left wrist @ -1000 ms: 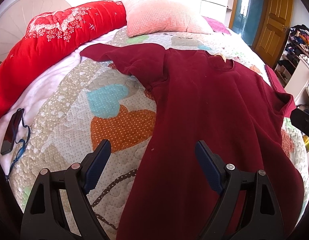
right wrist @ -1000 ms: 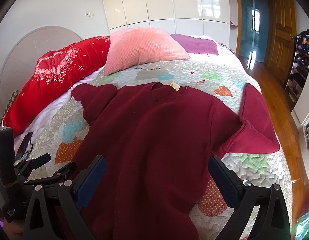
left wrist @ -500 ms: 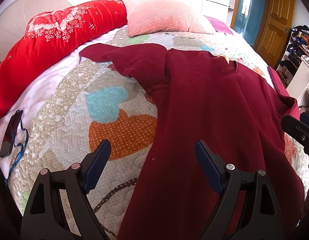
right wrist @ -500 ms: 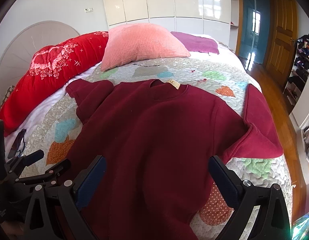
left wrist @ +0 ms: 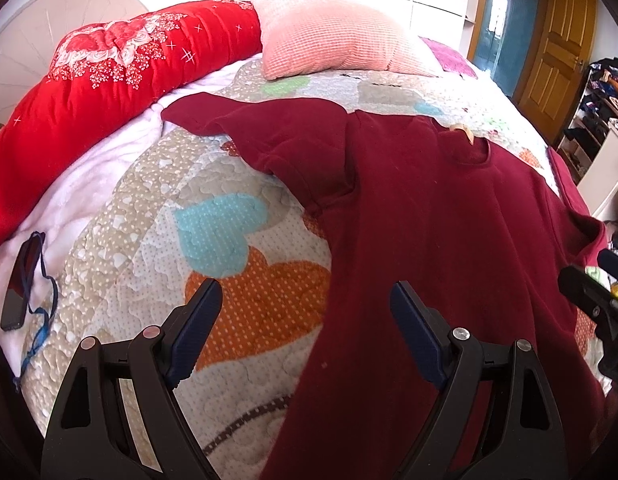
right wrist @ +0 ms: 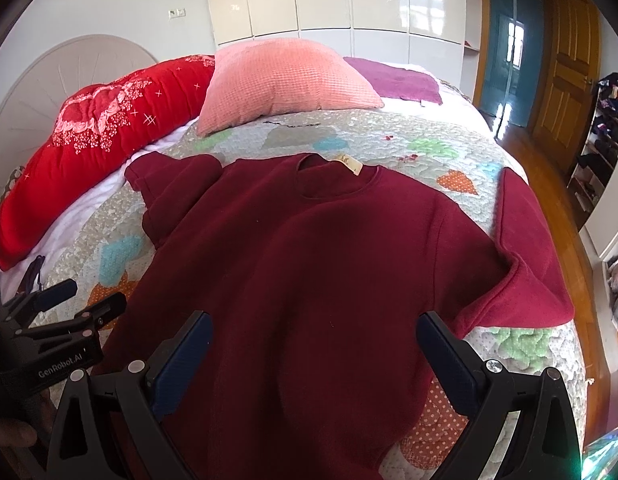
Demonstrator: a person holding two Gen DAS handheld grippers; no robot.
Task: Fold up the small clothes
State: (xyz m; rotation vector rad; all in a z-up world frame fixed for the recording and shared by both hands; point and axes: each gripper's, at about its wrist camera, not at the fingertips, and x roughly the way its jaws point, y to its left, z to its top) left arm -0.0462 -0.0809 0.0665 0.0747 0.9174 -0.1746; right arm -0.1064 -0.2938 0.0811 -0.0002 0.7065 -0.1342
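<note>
Maroon sweater lies flat, front up, on the quilted bed cover, collar w/ tan label at far end. Left sleeve is spread toward the red bolster; right sleeve is bent back at bed's right edge. Pink pillow sits beyond the collar. Left tool is wide apart, empty, above sweater's near left edge & quilt. Right tool is wide too, empty, over the near hem area. Phone w/ blue cord lies far left on white sheet.
</note>
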